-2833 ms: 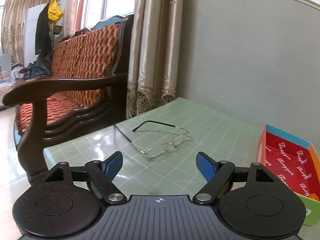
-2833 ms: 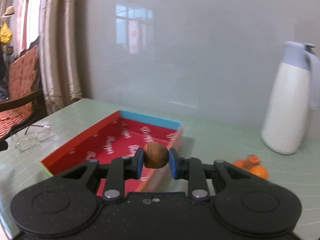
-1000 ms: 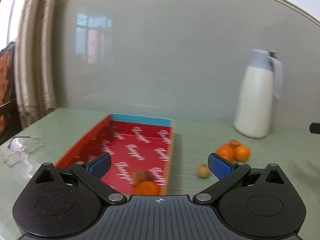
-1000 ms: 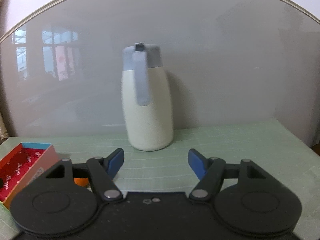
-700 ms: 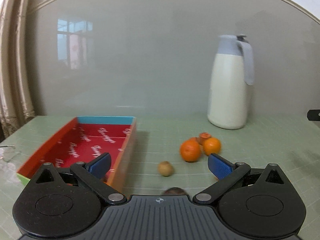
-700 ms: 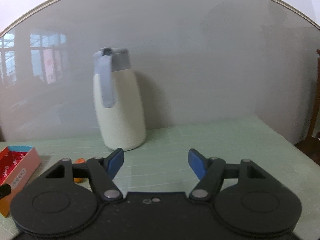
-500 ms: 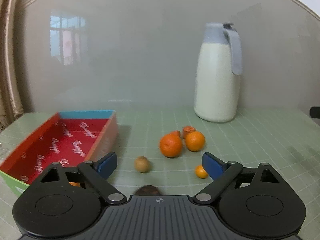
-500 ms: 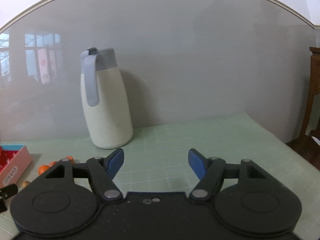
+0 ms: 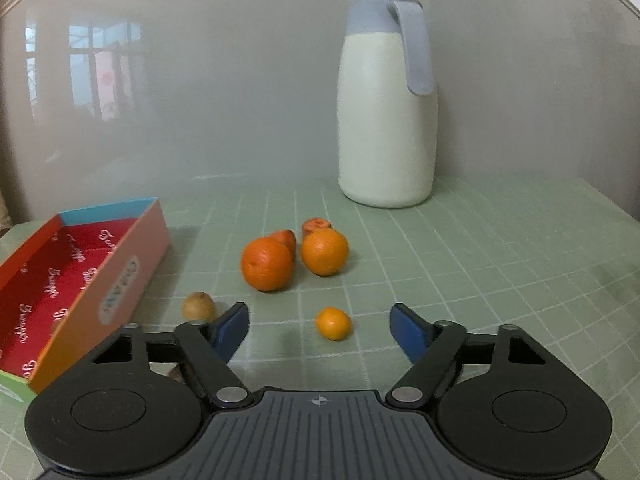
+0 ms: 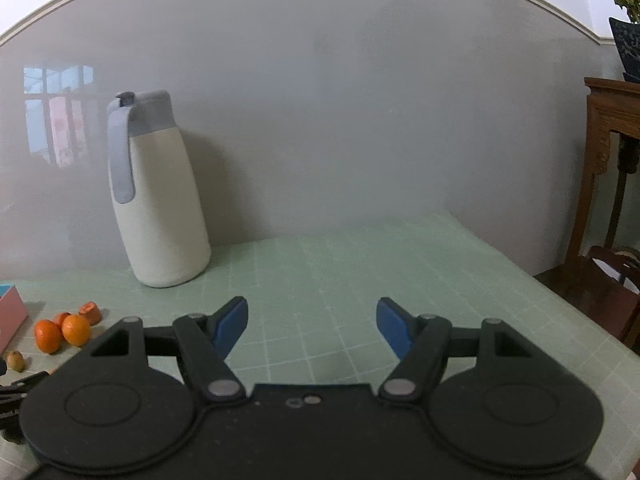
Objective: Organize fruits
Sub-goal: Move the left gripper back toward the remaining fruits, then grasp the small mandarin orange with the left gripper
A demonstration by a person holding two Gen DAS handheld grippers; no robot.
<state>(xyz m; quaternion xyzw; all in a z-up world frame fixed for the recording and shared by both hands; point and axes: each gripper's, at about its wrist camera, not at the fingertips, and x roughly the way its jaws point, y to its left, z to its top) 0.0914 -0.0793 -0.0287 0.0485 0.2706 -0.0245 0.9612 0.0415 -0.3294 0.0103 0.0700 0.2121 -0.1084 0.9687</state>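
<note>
Left gripper (image 9: pixel 320 326): black, blue-padded, jaws apart after just narrowing, nothing pinched. Between the blue pads (image 9: pixel 406 332), lying on the pale green gridded table mat (image 9: pixel 500 264), a small orange kumquat-like fruit (image 9: pixel 333 323), touched by neither pad. Just beyond the left pad, a small tan-brown round fruit (image 9: pixel 199 306), partly hidden by the finger. Farther out, two larger round oranges, the left orange (image 9: pixel 266 264) and the right orange (image 9: pixel 324 251), side by side and nearly touching, with two reddish-orange fruit pieces (image 9: pixel 316 225) close behind. Off to the left, a long open cardboard box with red printed lining, pink outer wall and blue end (image 9: pixel 120 268), apart from the loose fruit; contents mostly hidden by its wall. At the back, against the grey wall, an upright cream-white jug with a grey-blue lid and handle (image 9: pixel 386 120).

Right gripper (image 10: pixel 310 322): black with blue pads, jaws parted and empty, hovering over bare mat. Far to the left in the right wrist view, the same cluster of oranges (image 10: pixel 62 330) and the tan fruit (image 10: pixel 15 360), well apart from this gripper. Beyond, the cream jug (image 10: pixel 160 208) by the wall. At the right edge, dark carved wooden furniture (image 10: pixel 612 184) beyond the table.
</note>
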